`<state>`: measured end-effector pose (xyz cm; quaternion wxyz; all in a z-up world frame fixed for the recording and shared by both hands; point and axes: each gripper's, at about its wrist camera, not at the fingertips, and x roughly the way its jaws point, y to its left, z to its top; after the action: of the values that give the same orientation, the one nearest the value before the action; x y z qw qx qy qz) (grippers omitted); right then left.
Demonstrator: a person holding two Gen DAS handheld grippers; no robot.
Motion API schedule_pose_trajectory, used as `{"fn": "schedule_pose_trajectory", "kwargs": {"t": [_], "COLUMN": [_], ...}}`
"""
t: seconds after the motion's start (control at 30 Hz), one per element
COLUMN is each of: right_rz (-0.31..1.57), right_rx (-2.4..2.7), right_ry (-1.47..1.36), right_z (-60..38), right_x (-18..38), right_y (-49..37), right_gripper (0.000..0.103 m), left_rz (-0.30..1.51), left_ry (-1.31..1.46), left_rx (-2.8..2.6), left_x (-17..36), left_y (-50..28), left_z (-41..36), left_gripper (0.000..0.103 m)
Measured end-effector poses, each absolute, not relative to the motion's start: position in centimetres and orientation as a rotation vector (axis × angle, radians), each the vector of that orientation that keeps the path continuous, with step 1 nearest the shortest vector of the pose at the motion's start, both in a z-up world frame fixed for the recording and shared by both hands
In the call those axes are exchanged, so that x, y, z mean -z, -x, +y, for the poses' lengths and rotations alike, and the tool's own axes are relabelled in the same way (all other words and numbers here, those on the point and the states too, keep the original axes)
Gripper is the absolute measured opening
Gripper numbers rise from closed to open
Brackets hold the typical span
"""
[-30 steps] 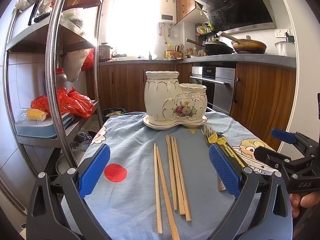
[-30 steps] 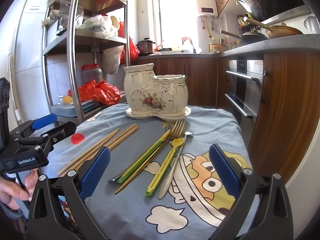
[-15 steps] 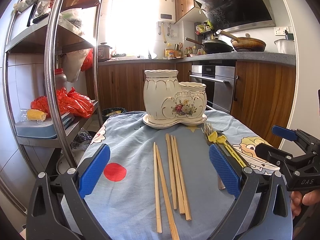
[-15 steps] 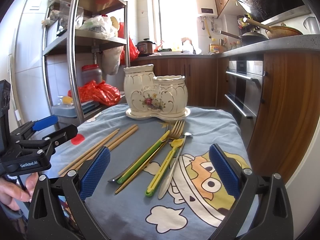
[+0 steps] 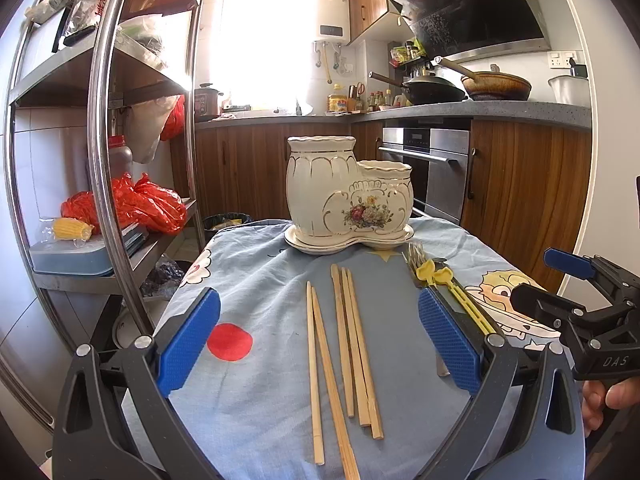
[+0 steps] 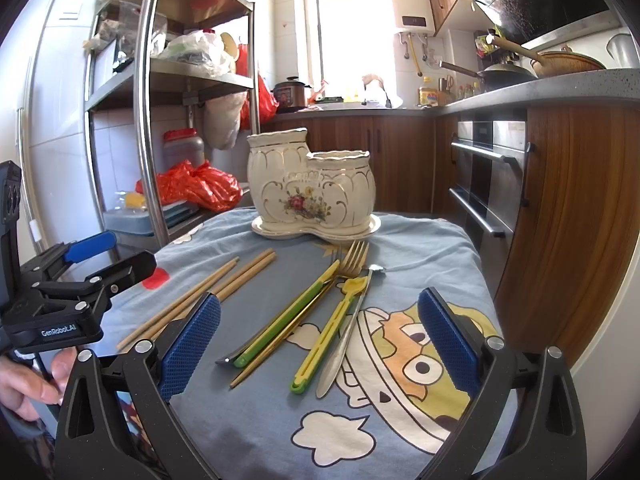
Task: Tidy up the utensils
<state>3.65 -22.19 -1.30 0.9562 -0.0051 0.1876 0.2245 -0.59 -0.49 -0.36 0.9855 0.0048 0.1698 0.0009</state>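
Note:
A cream ceramic utensil holder point(image 5: 348, 192) with two cups stands on its saucer at the far end of the table; it also shows in the right wrist view point(image 6: 312, 188). Several wooden chopsticks point(image 5: 344, 340) lie on the cloth in front of my left gripper point(image 5: 320, 336), which is open and empty above them. A gold fork point(image 6: 352, 260), a green-and-yellow utensil point(image 6: 288, 320), a yellow-handled utensil point(image 6: 332, 328) and a steel utensil point(image 6: 348, 328) lie in front of my right gripper point(image 6: 320, 336), which is open and empty.
The table carries a blue cartoon cloth point(image 6: 400, 420). A steel shelf rack point(image 5: 108, 160) with red bags stands close on the left. Wooden cabinets and an oven point(image 6: 488, 184) stand on the right. The other gripper shows at each view's edge.
Both grippers have barely drifted. Nothing on the table has moved.

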Motion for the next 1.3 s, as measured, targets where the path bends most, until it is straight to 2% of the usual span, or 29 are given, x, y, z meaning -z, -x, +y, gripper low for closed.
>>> {"fn": "schedule_pose_trajectory", "kwargs": {"t": [0.6, 1.1, 1.17, 1.3], "right_rz": [0.382, 0.414, 0.422, 0.439], "right_rx": [-0.455, -0.454, -0.454, -0.451], "right_ry": [0.011, 0.005, 0.004, -0.004], "right_z": [-22.1, -22.1, -22.1, -22.3], "right_x": [1.4, 1.6, 1.7, 1.8], "right_y": [-3.8, -4.4, -4.5, -4.9], "right_gripper": [0.098, 0.098, 0.098, 0.098], "left_rz": [0.353, 0.449, 0.485, 0.553], "left_ry": [-0.01, 0.052, 0.042, 0.031], "left_rx": [-0.003, -0.015, -0.01, -0.001], "left_x": [0.6, 0.8, 0.9, 1.5], "left_y": [0.4, -1.2, -1.7, -2.8], "left_z": [-0.6, 1.3, 1.6, 2.1], "left_gripper": [0.098, 0.097, 0.093, 0.078]}}
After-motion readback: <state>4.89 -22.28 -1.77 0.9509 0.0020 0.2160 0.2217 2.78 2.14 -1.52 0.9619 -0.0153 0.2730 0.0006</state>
